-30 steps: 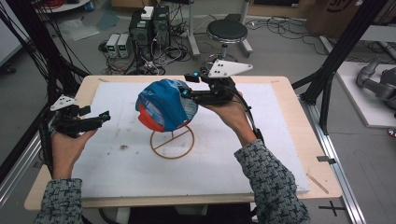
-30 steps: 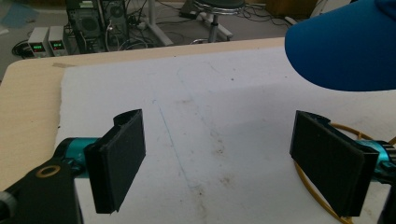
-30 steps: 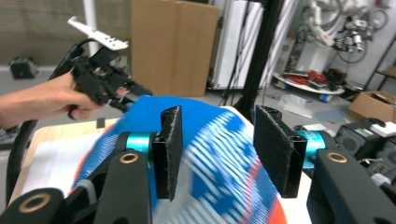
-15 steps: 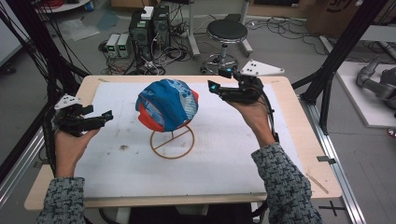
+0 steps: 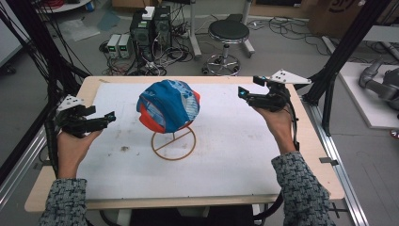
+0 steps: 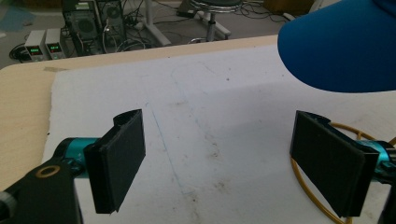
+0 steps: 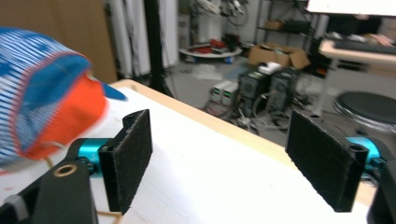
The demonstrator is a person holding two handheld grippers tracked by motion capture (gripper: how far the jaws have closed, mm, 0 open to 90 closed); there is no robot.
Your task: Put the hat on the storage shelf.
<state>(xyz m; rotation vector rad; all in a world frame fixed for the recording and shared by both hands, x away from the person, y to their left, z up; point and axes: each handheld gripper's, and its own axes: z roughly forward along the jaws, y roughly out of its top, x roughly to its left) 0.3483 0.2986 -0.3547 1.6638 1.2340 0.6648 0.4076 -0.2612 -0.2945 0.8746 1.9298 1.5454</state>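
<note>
In the high view, the cap (image 5: 168, 106) sits in the middle of the frame, on top of a thin wire stand (image 5: 173, 143). The stand holds it up off the white surface (image 5: 235, 150) so it keeps its round shape. Your left hand-held gripper (image 5: 107, 117) is at the left of the frame, with its tip pointed at the cap but well apart from it. Your right hand-held gripper (image 5: 242, 92) is at the upper right, also well apart from the cap. Nothing touches the cap, so it looks like it is resting there by itself.

In the left gripper view, your two black pads (image 6: 119, 158) are wide apart with nothing between them. The blue brim of the cap is at the upper right, and a bit of the yellow wire ring (image 6: 306, 186) shows at the lower right.

In the right gripper view, your pads (image 7: 133, 156) are wide apart too, and empty. The cap, blue and orange, is at the left of the frame, near the left pad but not touching it.
</note>
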